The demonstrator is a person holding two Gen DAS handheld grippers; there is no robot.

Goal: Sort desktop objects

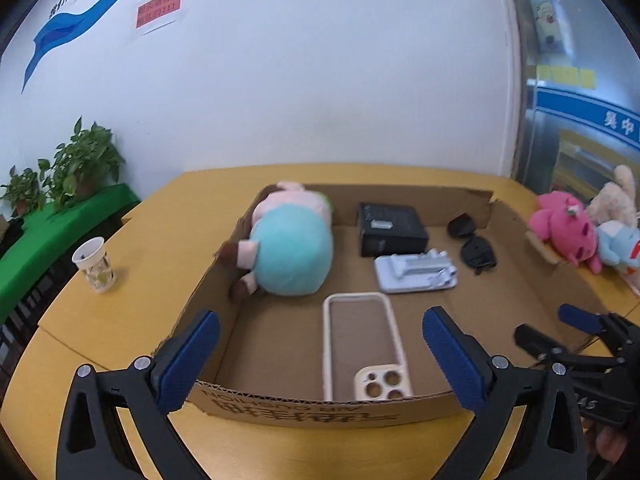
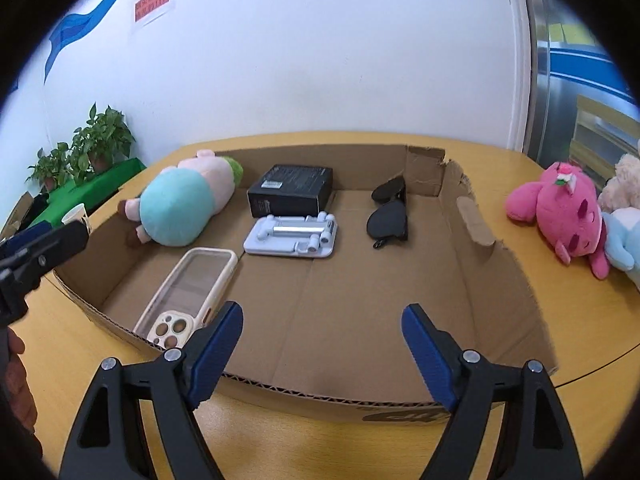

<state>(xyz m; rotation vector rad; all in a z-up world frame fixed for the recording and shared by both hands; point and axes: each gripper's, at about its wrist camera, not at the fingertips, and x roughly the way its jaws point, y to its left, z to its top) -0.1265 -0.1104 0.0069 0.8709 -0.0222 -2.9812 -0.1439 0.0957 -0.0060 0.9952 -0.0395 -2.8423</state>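
Left wrist view: As both tools hang empty at the near wall of the cardboard tray [image 1: 320, 410], the left tool [image 1: 320, 354] has its jaws wide apart, straddling the phone case [image 1: 362, 344] that lies flat inside.
Tray contents here: one teal-and-pink plush [image 1: 290, 252] at the left wall, one black box [image 1: 390, 228], one white phone stand [image 1: 416, 272] just in front of it, one pair of sunglasses [image 1: 474, 246] to the right.
Outside the tray: one paper cup [image 1: 94, 264] on the worktop [image 1: 100, 328] to the left; a heap of plush toys [image 1: 560, 228] to the right, pink, cream and pale blue, probably three, though they overlap at the blurred edge.
Right wrist view: The right tool [image 2: 322, 342] is likewise spread open over a bare patch of the tray floor, holding nothing.
Count from this side: five things in the tray, matching the other view; the pink plush [image 2: 560, 210] and its neighbours lie well apart from it on the worktop.
Step in hand: Between placements, I judge; the loose plush toys look like what is left to sort.
Next move: Likely the right tool swings right to the pink plush, closes on its soft body and lifts it over the torn right wall into the free floor space.
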